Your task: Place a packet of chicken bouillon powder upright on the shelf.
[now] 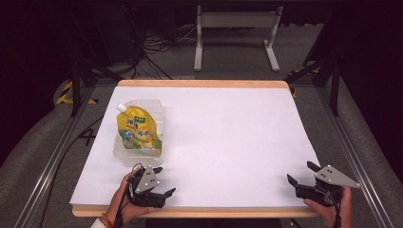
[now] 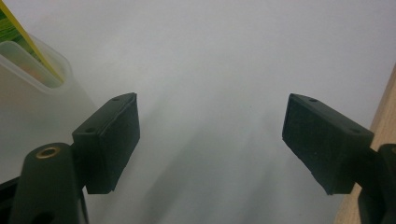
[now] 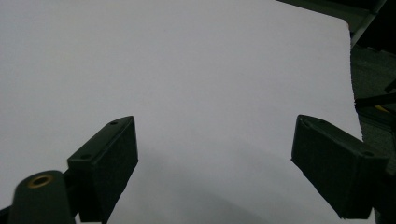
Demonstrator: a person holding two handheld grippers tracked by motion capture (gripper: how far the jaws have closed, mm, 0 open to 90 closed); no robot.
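Observation:
A yellow spouted pouch [image 1: 137, 130] with a white cap lies in a clear plastic container [image 1: 124, 153] on the left part of the white table sheet. Its yellow edge [image 2: 28, 42] and the container's rim [image 2: 32, 77] appear at the upper left of the left gripper view. My left gripper [image 1: 164, 182] rests near the table's front edge, just below the container, open with nothing between its jaws. My right gripper [image 1: 300, 173] sits at the front right corner, also open and empty. In each gripper view, the two black pads [image 2: 114, 140] [image 3: 105, 165] stand wide apart over bare white sheet.
The white sheet [image 1: 228, 137] covers a wooden table [image 1: 199, 83] whose edge shows at the front [image 2: 385, 112]. Metal rails [image 1: 52, 156] run along both sides. A white frame [image 1: 235, 35] and cables [image 1: 157, 45] stand on the floor beyond.

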